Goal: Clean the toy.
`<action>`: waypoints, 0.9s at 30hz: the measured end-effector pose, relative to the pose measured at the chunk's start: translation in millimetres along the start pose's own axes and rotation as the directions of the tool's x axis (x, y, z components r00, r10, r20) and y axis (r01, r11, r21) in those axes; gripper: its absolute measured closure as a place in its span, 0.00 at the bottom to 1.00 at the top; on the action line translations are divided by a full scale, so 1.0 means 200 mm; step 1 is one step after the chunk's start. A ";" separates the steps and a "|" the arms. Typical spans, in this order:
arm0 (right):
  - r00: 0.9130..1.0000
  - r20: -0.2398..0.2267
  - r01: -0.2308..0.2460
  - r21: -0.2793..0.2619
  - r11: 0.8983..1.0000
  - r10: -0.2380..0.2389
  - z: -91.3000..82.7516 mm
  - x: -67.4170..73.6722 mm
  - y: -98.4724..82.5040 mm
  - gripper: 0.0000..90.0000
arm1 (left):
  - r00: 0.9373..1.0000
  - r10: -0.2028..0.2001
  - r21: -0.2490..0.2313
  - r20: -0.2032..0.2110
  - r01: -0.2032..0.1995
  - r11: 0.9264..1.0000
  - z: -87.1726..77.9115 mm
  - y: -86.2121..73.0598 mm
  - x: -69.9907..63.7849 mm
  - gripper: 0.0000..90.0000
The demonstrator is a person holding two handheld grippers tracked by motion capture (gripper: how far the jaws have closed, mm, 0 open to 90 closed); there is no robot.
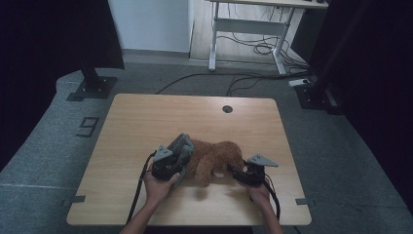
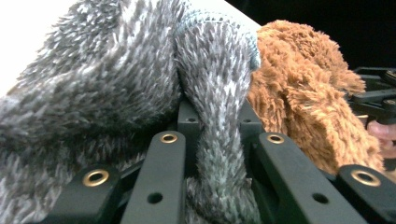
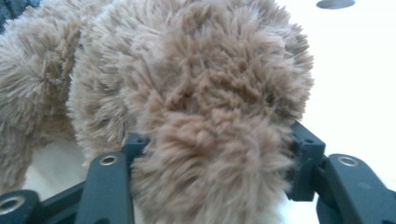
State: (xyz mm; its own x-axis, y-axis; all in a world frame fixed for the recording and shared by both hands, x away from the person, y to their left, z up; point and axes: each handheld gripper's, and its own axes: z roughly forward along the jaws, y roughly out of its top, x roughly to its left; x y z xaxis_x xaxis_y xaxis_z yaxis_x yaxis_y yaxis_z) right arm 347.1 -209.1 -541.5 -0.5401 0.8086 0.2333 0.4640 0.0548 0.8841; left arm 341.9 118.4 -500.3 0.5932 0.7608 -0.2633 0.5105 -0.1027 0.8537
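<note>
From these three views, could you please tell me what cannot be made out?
- Plush toy, high view: too small and dim to tell head from tail.
- Grey knitted garment, left gripper view: cut off at the left and bottom edges.
- Right tongs, right gripper view: pads buried in brown fur; contact unclear.
- Left tongs: pinched on a grey fold, tips hidden.

This looks like a lab or recording studio — a bare room set up for filming. A plain wooden table [image 1: 146, 122] with a cable hole [image 1: 227, 108] stands on grey carpet [image 1: 44, 146] marked with a taped number [image 1: 87, 126]. Black stand bases [image 1: 92, 87] flank it, loose cables [image 1: 253, 48] trail across the floor, and a white desk frame [image 1: 248, 24] stands behind — dark curtains at both sides.
</note>
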 end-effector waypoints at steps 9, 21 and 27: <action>0.999 0.018 0.032 -0.029 0.999 -0.032 -0.03 0.00 -0.02 0.52 | 0.997 -0.043 0.021 0.057 0.042 0.999 -0.03 0.10 0.02 0.86; 1.000 0.019 0.019 -0.023 1.000 -0.018 -0.05 0.00 -0.01 0.51 | 0.976 0.184 0.052 0.117 -0.191 0.980 0.12 0.37 -0.43 0.86; 1.000 0.016 0.013 -0.023 1.000 -0.013 -0.05 0.00 -0.02 0.51 | 0.962 0.230 0.132 0.149 -0.249 0.959 0.40 0.33 -0.63 0.86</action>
State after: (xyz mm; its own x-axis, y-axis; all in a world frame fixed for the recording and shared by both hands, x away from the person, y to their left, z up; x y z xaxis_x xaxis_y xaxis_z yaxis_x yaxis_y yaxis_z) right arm 337.7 -214.7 -539.8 -0.5344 0.8173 0.2153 0.4410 0.0523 0.8960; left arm 350.9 -34.5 -445.9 0.7808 0.6123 -0.1244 0.4241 -0.3731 0.8252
